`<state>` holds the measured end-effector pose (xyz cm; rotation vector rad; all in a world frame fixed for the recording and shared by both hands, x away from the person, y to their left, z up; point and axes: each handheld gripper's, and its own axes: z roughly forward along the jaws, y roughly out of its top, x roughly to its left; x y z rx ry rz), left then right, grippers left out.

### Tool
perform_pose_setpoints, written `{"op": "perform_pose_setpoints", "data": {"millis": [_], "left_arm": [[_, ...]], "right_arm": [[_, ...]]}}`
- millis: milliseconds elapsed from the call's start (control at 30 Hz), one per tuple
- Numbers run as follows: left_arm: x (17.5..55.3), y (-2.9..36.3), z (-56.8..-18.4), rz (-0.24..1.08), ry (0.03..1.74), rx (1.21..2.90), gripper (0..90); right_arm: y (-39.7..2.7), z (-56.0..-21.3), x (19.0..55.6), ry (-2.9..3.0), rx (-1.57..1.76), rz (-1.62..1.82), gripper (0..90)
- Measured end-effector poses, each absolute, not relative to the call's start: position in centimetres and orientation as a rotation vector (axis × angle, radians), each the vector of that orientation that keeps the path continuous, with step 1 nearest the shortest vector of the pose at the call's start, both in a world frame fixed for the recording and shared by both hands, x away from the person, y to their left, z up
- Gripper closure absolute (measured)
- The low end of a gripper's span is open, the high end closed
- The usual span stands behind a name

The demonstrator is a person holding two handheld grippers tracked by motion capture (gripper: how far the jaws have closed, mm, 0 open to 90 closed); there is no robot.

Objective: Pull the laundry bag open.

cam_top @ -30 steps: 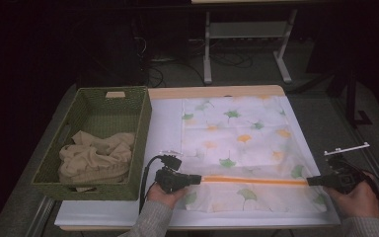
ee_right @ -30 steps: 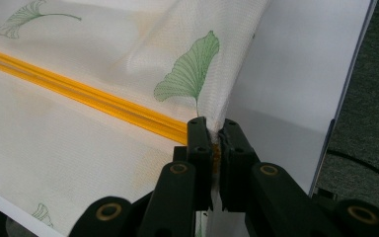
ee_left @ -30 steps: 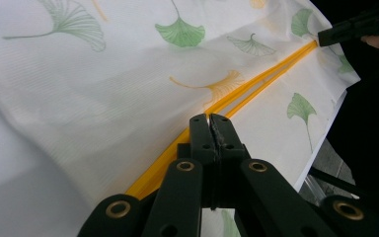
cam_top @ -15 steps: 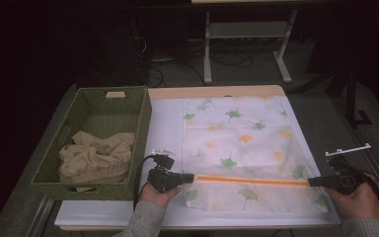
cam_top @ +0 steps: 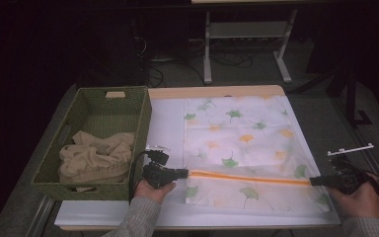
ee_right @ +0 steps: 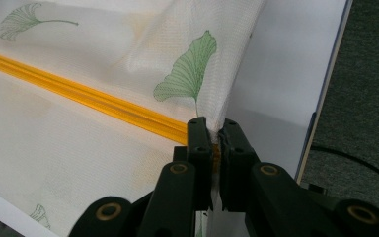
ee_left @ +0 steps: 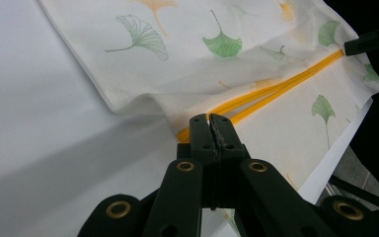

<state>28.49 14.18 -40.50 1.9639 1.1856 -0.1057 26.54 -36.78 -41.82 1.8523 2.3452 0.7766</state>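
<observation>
A white mesh bag (cam_top: 242, 148) printed with green and orange ginkgo leaves lies flat on the white tabletop. An orange zipper (cam_top: 249, 177) runs across its near part. My left gripper (cam_top: 185, 173) is shut on the zipper's left end (ee_left: 197, 129), its jaws pressed together over the orange strip. At the bag's right edge my right gripper (cam_top: 315, 181) is shut on the zipper's other end (ee_right: 216, 143), with mesh cloth pinched between the jaws. The zipper (ee_right: 79, 94) is stretched straight between the two. In the left gripper view the right gripper (ee_left: 370, 42) shows far off at the top right.
A green woven basket (cam_top: 123, 143) holding crumpled beige cloth (cam_top: 96, 155) stands left of the bag, close to my left hand. The table's right edge (ee_right: 325, 84) drops to dark carpet. A metal stand (cam_top: 246, 32) is on the floor beyond the table.
My left gripper has slid a little to the left along the table with the zipper end, drawing the zipper tauter. The right gripper has stayed put.
</observation>
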Motion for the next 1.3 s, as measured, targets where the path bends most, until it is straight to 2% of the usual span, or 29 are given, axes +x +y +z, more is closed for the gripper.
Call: {"op": "perform_pose_setpoints", "data": {"millis": [667,967,1300], "left_arm": [[27.0,16.3,-41.6,-0.062,1.255,1.969,89.0],[27.3,16.2,-41.6,-0.067,1.258,1.943,79.4],[27.4,15.8,-41.4,-0.083,1.23,1.941,73.8]], "right_arm": [[-36.2,-42.7,26.7,2.376,1.826,0.891,82.9],[-36.9,-42.4,26.2,2.332,1.827,0.921,72.4],[-36.5,-41.4,25.7,2.298,1.761,0.97,63.4]]}}
